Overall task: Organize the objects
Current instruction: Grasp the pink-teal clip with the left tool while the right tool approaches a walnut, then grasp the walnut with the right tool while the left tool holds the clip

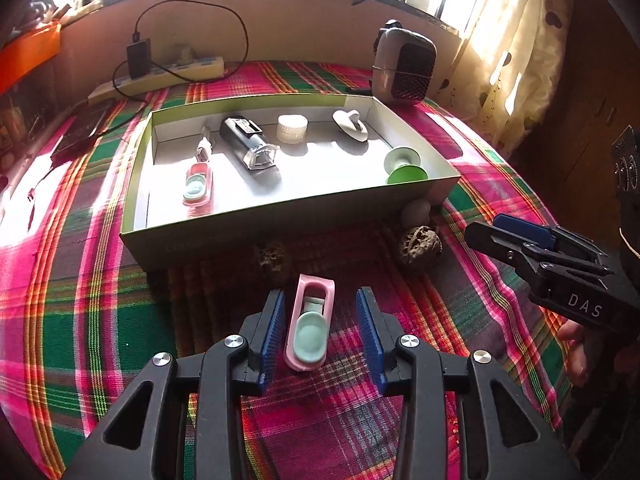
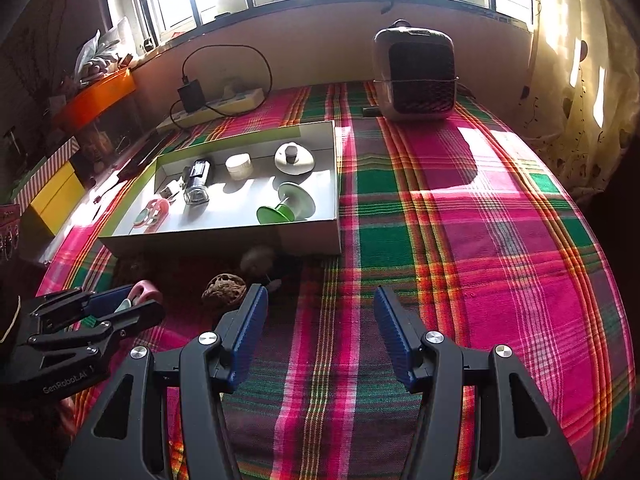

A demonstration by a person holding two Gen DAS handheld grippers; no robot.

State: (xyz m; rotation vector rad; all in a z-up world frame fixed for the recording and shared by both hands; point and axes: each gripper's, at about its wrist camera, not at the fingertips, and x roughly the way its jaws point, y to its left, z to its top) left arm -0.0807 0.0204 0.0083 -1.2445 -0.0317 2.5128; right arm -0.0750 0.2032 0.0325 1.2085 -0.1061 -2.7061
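Between the blue pads of your left claw point(image 1: 321, 322) lies the small pink plastic holder with a pale mint cup set in it point(image 1: 309, 326), flat on the plaid pink-and-green cloth point(image 2: 480, 240) just in front of the shallow white cardboard box point(image 1: 280, 216). The claw is released: both pads stand clear of the holder's sides, with cloth showing in each gap. Your right claw point(image 2: 320, 336) is also spread wide and grips nothing, hovering over bare cloth off to the side.

The holder's sides look smooth and slightly tapered, so if you close too near its rounded end it may squirt forward out of the pads or tip, and the mint cup could pop loose. The soft cloth could bunch under a low pad and get pinched along with it. I judge a squeeze across the straight middle safest.

On the way to the box, a wrinkled brown walnut-like shell point(image 1: 420, 245) and a darker one in shadow point(image 1: 272, 258) sit against the near wall; a low carry would knock them. The wall itself needs clearing. Inside, a matching pink holder point(image 1: 198, 184) occupies the near left, beside a black and clear torch-like device point(image 1: 250, 142), a white round jar point(image 1: 292, 128), a white hook point(image 1: 351, 125) and a green spool point(image 1: 404, 166); free floor remains in the near middle.
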